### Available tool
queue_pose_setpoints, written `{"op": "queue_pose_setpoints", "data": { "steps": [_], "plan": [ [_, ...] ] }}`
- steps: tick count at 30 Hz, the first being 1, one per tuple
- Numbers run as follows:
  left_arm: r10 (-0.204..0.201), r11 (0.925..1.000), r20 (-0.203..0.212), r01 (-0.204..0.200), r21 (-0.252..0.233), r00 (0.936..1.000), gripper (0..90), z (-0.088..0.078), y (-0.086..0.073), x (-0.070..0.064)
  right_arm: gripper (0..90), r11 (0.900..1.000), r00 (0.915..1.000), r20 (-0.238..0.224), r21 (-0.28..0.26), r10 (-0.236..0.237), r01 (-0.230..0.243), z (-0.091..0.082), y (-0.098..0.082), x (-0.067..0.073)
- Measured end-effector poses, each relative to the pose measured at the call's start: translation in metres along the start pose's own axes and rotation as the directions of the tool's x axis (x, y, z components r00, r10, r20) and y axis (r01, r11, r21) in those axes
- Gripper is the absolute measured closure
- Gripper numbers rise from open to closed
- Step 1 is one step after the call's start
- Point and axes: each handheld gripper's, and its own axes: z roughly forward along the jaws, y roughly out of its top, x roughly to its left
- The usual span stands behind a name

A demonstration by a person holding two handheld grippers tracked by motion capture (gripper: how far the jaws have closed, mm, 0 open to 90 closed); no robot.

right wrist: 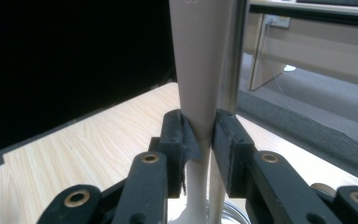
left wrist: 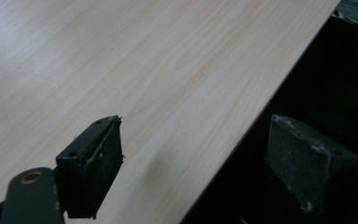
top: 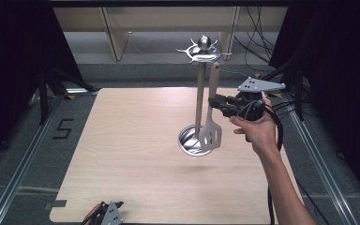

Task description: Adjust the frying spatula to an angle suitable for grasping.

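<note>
Slotted spatula [top: 210,125] hangs close to upright beside the metal stand [top: 199,101], long axis running near vertical with a slight lean: beige handle up, its tip just under the hooked crown of the stand, slotted blade down, low over the round metal base [top: 187,139]. The blade faces roughly toward the near side of the table [top: 136,154]. Handle lies just beside the stand's pole; whether they touch, cannot tell. Right gripper [top: 214,103] comes in level from the right, held in the person's hand [top: 255,124], and pinches the handle about midway along its length. In the right gripper view the handle [right wrist: 196,70] rises straight up between the two black pads [right wrist: 175,135], both pressed against it on opposite sides, narrow gap between them taken up by the handle; the stand's pole [right wrist: 230,60] runs just behind it. Left gripper [top: 108,213] sits low at the near edge of the table, well apart from the stand. In the left gripper view its fingers [left wrist: 93,161] stand spread wide with nothing between them, one over the wood, the other past the table edge.
</note>
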Motion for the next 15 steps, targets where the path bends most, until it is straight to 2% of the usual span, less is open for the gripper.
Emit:
{"op": "queue_pose_setpoints", "data": {
  "steps": [1, 2, 4, 5, 6, 7, 8, 9, 11, 15],
  "plan": [
    [0.009, 0.9999, -0.003, -0.009, 0.009, 1.0, 17.7, 0.0, 0.0, 0.0, 74.2, 1.0, 1.0, 0.008, -0.014, 0.003, -0.003, -0.001, -0.002, 0.0],
    [0.009, 0.9999, -0.003, -0.009, 0.009, 1.0, 17.7, 0.0, 0.0, 0.0, 73.9, 0.999, 0.9995, 0.006, -0.014, 0.03, -0.03, -0.002, -0.003, 0.001],
    [0.014, 0.9999, -0.009, -0.014, 0.004, 0.9999, 17.7, 0.0, 0.0, 0.0, 73.5, 0.999, 0.9998, -0.011, -0.031, 0.016, -0.016, -0.006, -0.005, 0.0],
    [0.003, 1.0, 0.001, -0.003, 0.0, 1.0, 17.7, 0.001, 0.0, 0.001, 72.7, 0.999, 0.9989, -0.016, -0.031, 0.044, -0.045, -0.01, -0.006, 0.001],
    [0.003, 1.0, 0.001, -0.003, 0.0, 1.0, 17.7, 0.001, 0.0, 0.001, 72.7, 0.999, 0.9989, -0.016, -0.031, 0.044, -0.045, -0.01, -0.006, 0.001],
    [-0.009, 0.9999, 0.003, 0.009, -0.009, 1.0, 17.7, 0.001, -0.001, 0.001, 71.3, 0.997, 0.9983, -0.018, -0.059, 0.055, -0.056, -0.017, -0.008, 0.002],
    [-0.016, 0.9999, -0.002, 0.016, -0.006, 0.9999, 17.7, 0.001, -0.001, 0.001, 71.3, 0.996, 0.9993, -0.016, -0.077, 0.034, -0.035, -0.018, -0.009, 0.001],
    [0.008, 1.0, -0.015, -0.007, 0.006, 0.9999, 17.7, 0.0, -0.001, 0.002, 71.3, 0.997, 0.9996, -0.015, -0.079, 0.025, -0.026, -0.023, -0.011, 0.001],
    [0.01, 0.9999, -0.015, -0.01, 0.009, 0.9998, 17.7, 0.001, -0.001, 0.002, 70.4, 0.995, 0.9988, -0.033, -0.092, 0.037, -0.04, -0.027, -0.016, 0.003],
    [0.019, 0.9998, -0.014, -0.019, 0.008, 0.9997, 17.7, 0.001, -0.001, 0.002, 69.0, 0.994, 0.9982, -0.032, -0.098, 0.051, -0.054, -0.035, -0.027, 0.004]
  ]
}}
